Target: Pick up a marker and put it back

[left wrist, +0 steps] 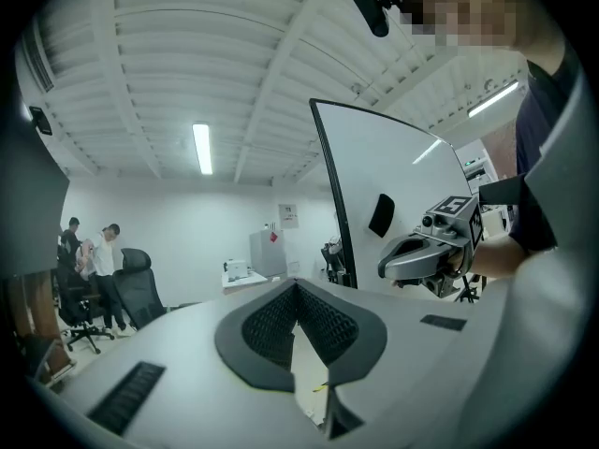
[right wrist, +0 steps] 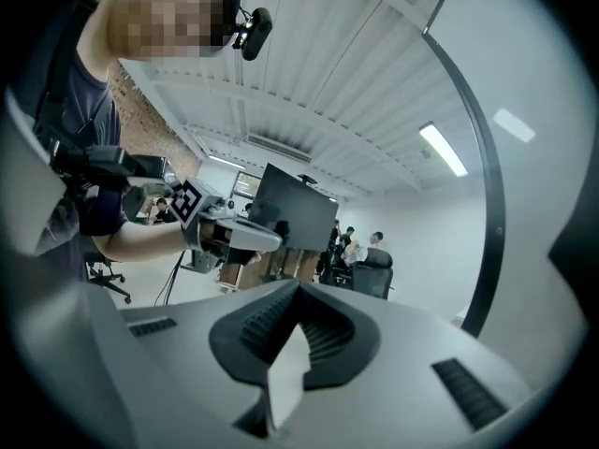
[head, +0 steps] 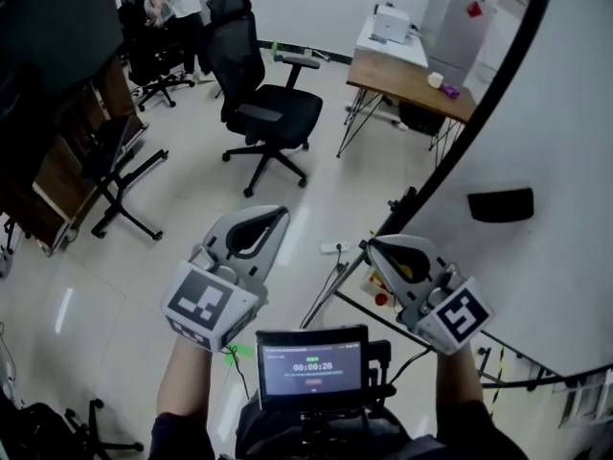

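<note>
A person stands beside a large whiteboard (head: 546, 113) with a smooth, glossy white face and a thin black curved-looking frame, which fills the right side of the head view. Below lies a pale, shiny tiled floor (head: 192, 218). Further off are a black mesh-backed office chair (head: 263, 113) on castors and a wooden tabletop (head: 407, 80) on thin metal legs.

The left gripper (left wrist: 296, 284) and the right gripper (right wrist: 299, 286) are both held up in the air near the board. Each is moulded grey plastic with ribbed black pads. On both, the jaws are closed tip to tip with nothing between them.

A black, soft-looking oblong eraser (head: 500, 204) clings to the board face. A small dark screen (head: 311, 362) sits at the person's chest.

No marker can be made out in any view. It probably rests low along the board, out of sight, so the pick-up seems not yet begun.

To do this step well, I judge one gripper should first open its jaws. It should then come down square to the marker's slim, smooth barrel and close on its middle, so the round body does not roll or slip off the pads.
</note>
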The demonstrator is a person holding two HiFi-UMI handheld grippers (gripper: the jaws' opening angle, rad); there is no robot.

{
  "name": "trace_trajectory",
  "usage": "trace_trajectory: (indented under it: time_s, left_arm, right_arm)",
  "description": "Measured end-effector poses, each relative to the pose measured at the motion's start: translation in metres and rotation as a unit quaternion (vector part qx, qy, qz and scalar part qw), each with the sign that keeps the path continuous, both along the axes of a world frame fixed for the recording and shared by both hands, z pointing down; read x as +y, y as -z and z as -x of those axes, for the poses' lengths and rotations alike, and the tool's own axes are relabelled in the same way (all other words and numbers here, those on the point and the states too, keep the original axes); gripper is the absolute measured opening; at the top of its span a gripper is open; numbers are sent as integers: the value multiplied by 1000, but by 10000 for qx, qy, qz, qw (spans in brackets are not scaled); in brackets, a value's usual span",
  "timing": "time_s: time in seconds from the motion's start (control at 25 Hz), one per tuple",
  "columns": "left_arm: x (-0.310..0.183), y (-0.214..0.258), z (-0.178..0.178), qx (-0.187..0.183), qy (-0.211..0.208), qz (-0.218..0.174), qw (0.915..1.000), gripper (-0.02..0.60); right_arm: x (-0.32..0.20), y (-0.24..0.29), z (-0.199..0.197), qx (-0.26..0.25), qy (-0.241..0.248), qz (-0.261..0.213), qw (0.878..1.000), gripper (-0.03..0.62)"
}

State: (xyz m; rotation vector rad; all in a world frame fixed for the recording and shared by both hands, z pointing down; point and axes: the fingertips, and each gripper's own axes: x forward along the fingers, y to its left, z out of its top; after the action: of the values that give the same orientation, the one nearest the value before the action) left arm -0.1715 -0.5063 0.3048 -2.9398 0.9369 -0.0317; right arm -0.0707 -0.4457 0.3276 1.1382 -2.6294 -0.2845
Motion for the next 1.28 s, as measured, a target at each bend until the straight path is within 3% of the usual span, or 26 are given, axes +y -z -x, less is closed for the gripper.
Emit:
trace_trajectory:
  time_s: [0.44,0.6,0.76,1.04,1.28]
  left_arm:
    - [14,-13,-1,131,-285,226,9993,-2]
    - [31,-10,-22,-12,-336,178,9993,-2]
    - [59,-2,-65,-96,-309,-59,9995,-2]
    - [117,6,-146,-251,395,-315,9984,-2]
    - [174,14,-202,-422,1016,-350,9933,-2]
  right_arm:
    - [36,11,-7,-267,-601,70,9978,6]
    - [54,20,-37,-272,-830,-48,9962,6]
    - [81,21,-84,-274,-904,-214,9953,6]
    - [131,17,-176,-478,-260,-309,9980,6]
    - [177,19,-230,-541,474,-271,9970,6]
